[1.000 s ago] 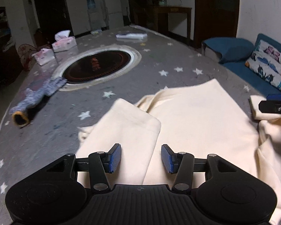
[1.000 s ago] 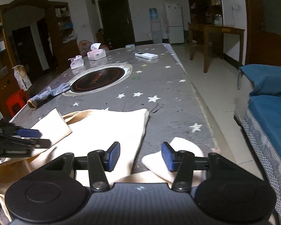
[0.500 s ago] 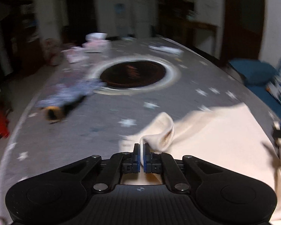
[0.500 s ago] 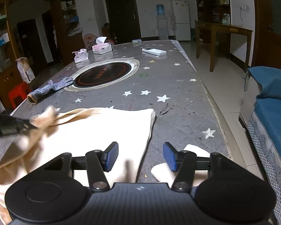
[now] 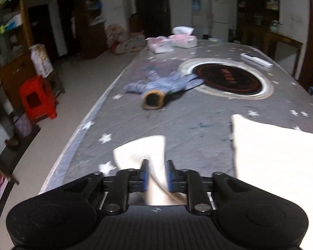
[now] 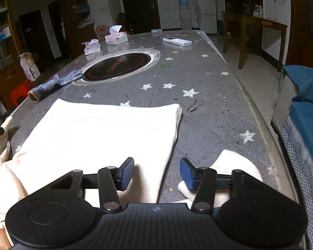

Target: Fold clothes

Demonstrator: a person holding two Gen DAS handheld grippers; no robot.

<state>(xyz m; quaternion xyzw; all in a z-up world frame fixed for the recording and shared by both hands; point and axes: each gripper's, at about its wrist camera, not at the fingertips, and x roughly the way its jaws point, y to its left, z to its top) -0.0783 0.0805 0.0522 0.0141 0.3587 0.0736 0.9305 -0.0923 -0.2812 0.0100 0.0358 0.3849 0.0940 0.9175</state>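
The left claw (image 5: 156, 175) stands narrowly parted around a blurred sleeve of the cream garment (image 6: 98, 133). The right claw (image 6: 157, 173) gapes wide above the table (image 6: 208, 114), its base hiding the cloth's near edge.

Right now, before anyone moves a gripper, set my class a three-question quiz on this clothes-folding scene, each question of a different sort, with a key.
1. True or false: the right gripper is open, with nothing between its fingers.
2. Multiple choice: what lies between the fingers of the left gripper? A) the blue sock B) a sleeve of the cream garment C) the remote control
3. Short answer: which thing on the table touches the rim of the round cooktop?

Key:
1. True.
2. B, the sleeve of the cream garment; the jaws are parted.
3. The blue sock, whose far end reaches the rim.
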